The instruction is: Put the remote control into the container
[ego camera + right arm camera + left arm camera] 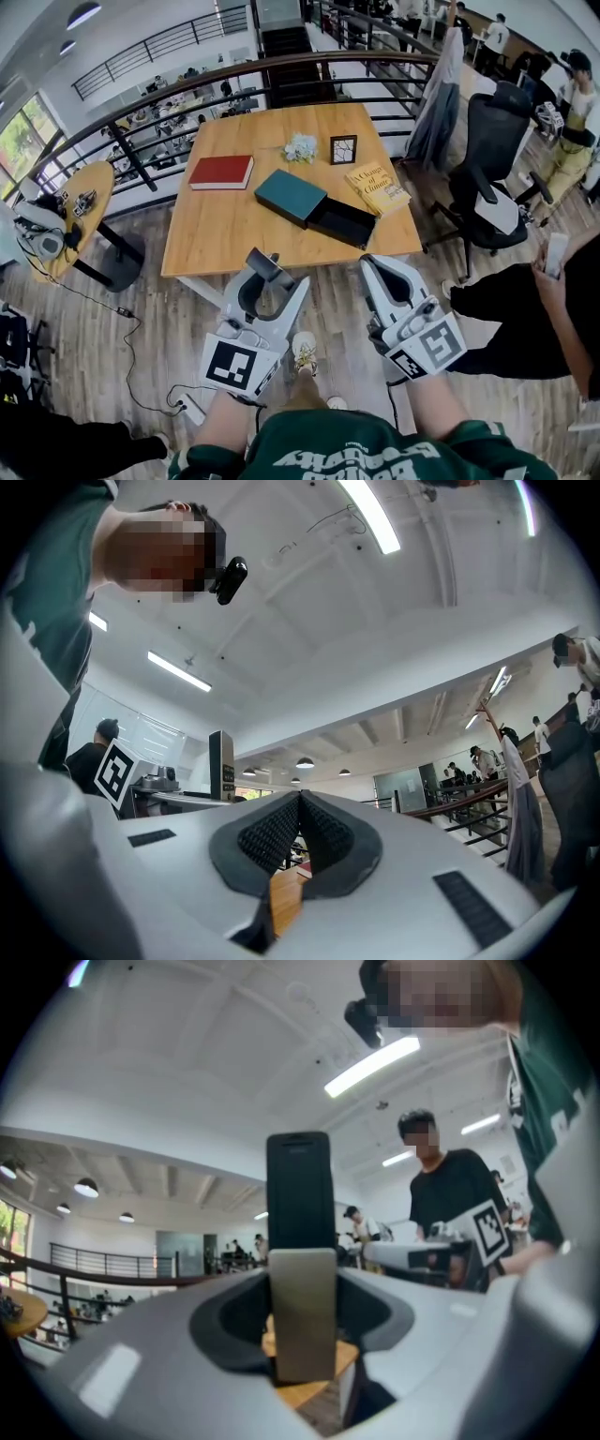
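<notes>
My left gripper (269,274) hangs in front of the table's near edge, shut on a black remote control (262,262). In the left gripper view the remote control (298,1194) stands upright between the jaws, its lower grey part pinched in my left gripper (302,1335). The container, a black open tray (343,222) sliding out of a teal box (290,196), lies mid-table beyond both grippers. My right gripper (382,269) is shut and empty beside the left one. The right gripper (300,819) shows its pads pressed together, with the remote control (221,763) off to its left.
On the wooden table (216,234) lie a red book (222,172), a yellow book (377,187), a small picture frame (343,149) and white flowers (300,147). A black office chair (487,169) stands right of the table. A railing (187,103) runs behind, and a person (553,309) stands at right.
</notes>
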A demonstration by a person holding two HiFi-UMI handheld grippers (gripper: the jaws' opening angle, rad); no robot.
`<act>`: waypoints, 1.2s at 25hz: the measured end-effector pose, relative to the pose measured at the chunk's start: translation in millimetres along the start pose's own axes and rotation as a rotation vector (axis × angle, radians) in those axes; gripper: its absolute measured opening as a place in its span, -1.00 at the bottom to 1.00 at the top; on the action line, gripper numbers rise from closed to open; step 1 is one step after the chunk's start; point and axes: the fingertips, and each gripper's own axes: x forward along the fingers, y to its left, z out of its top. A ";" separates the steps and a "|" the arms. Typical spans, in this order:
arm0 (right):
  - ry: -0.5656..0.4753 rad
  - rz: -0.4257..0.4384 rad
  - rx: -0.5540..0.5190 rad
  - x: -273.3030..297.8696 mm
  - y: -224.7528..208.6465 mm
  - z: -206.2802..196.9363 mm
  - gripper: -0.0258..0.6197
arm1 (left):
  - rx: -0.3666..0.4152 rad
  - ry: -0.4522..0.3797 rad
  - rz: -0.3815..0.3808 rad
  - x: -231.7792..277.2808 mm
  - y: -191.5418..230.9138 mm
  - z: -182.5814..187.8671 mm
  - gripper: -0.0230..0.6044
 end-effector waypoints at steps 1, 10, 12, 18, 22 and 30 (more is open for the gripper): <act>0.000 -0.004 -0.001 4.6 -4.7 -1.6 -0.86 | -0.002 -0.004 -0.004 5.6 4.0 -0.6 -0.27; 0.009 -0.024 -0.006 58.8 -48.8 -20.7 -0.86 | -0.004 -0.009 -0.029 61.6 52.0 -13.2 -0.28; 0.005 -0.030 -0.002 75.1 -60.9 -23.5 -0.86 | -0.008 -0.009 -0.032 75.5 64.8 -15.4 -0.27; 0.001 -0.041 -0.013 123.0 -87.7 -31.3 -0.86 | -0.005 -0.001 -0.051 114.6 106.7 -22.4 -0.27; 0.008 -0.054 -0.023 148.7 -102.4 -36.5 -0.86 | -0.012 -0.011 -0.074 139.7 129.0 -24.1 -0.27; 0.011 -0.080 -0.048 203.2 -131.9 -46.4 -0.86 | -0.022 -0.030 -0.114 181.6 170.5 -31.3 -0.27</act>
